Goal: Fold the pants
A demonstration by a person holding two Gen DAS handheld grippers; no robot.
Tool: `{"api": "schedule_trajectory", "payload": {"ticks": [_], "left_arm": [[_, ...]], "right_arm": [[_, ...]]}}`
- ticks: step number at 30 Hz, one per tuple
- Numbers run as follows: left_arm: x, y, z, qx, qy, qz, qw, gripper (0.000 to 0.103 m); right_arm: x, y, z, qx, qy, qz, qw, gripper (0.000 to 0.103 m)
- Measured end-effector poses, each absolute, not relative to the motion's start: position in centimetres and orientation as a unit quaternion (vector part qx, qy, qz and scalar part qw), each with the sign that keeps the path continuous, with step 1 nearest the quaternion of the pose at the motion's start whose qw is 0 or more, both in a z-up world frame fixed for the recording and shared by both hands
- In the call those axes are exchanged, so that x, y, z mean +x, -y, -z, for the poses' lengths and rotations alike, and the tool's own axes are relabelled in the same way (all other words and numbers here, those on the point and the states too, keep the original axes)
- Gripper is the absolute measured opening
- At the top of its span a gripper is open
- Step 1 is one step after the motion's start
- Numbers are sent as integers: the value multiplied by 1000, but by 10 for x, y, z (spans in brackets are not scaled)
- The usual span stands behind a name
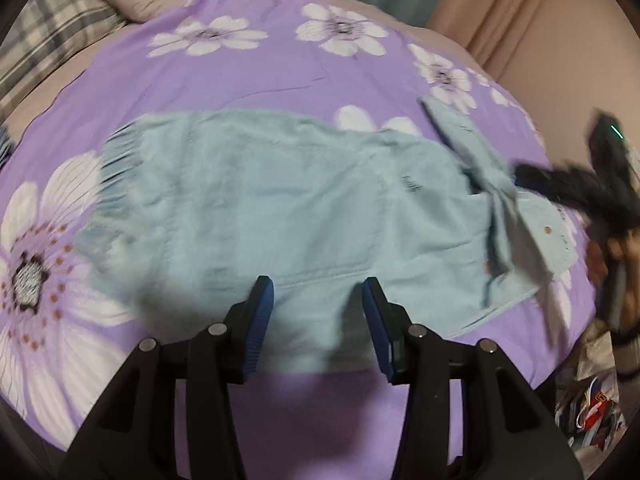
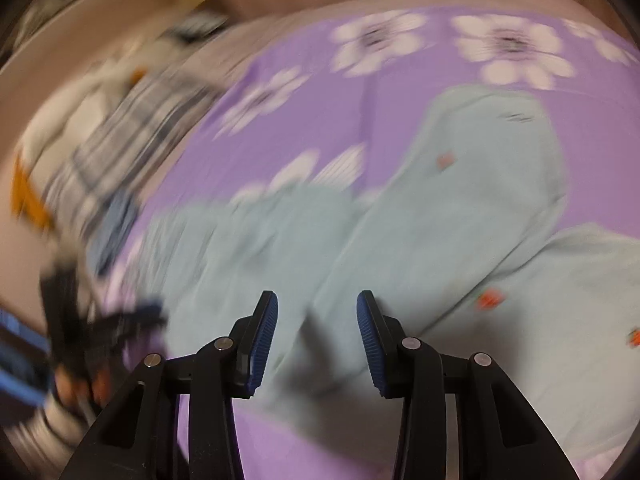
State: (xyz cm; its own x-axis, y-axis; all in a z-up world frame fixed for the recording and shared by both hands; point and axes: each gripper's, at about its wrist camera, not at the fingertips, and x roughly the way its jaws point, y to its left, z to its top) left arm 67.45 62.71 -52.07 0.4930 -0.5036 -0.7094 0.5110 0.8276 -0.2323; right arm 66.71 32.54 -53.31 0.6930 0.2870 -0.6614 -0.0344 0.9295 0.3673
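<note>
pants (image 1: 280, 208) on bedspread (image 1: 240, 80), pillows (image 1: 60, 28) behind at left

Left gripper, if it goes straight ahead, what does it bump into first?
Probably the pants. The left gripper has its jaws open, pointing at the light blue cloth on the bedspread. How far off is unclear.

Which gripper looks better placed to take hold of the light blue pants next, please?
Left, probably: the left gripper hangs open, centred over the flat light blue pants; the right gripper is open too, but its view is motion-blurred.

small dark print on pants (image 1: 412, 188), blurred, unreadable
</note>
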Motion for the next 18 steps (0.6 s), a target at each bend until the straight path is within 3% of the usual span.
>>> {"api": "schedule_trajectory", "payload": {"ticks": [16,18], "left_arm": [[641,-476,541,61,-425,445,786,43],[640,-473,543,63,-419,443,790,33]], "right_arm": [[836,-283,529,172,-451,76,873,46],[844,-280,536,173,-463,88,865,46]]}}
